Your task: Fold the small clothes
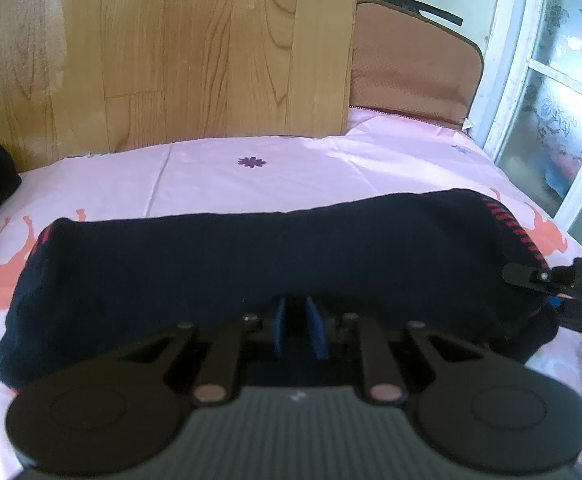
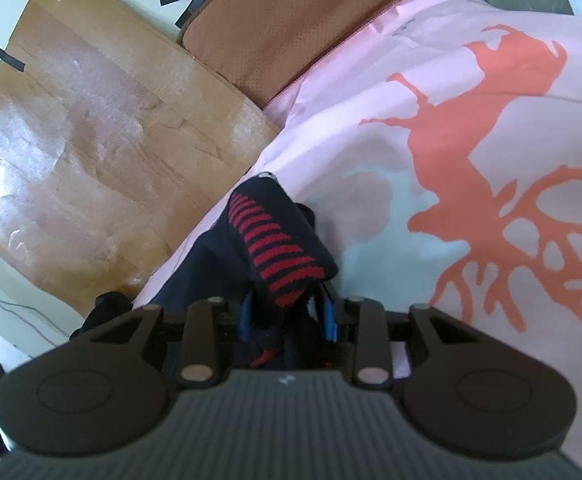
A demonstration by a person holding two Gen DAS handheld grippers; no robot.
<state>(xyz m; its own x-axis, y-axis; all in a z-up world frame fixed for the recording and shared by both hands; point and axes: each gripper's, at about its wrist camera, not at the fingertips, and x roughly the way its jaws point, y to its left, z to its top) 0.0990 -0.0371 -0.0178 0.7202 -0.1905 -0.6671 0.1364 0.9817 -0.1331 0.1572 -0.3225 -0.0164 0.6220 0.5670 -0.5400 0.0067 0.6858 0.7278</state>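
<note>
Folding is at the grasp stage: the dark garment [image 1: 251,264] lies spread on the pink bed sheet [image 1: 291,168]. The left gripper [image 1: 299,330] pinches its near edge, jaws narrow; the right gripper [image 2: 287,312] clamps the red-striped cuff [image 2: 279,248]. Next, I judge, both must lift together and carry that edge across.

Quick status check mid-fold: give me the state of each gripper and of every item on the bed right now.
Left gripper: shut on the near edge of the dark garment.
Right gripper: shut on the garment's red-striped end.
Dark garment: stretched out sideways across the bed, held at two spots.
Red-striped cuff: bunched, lifted between the blue fingers.
Pink sheet: spread flat, faint creases.
</note>
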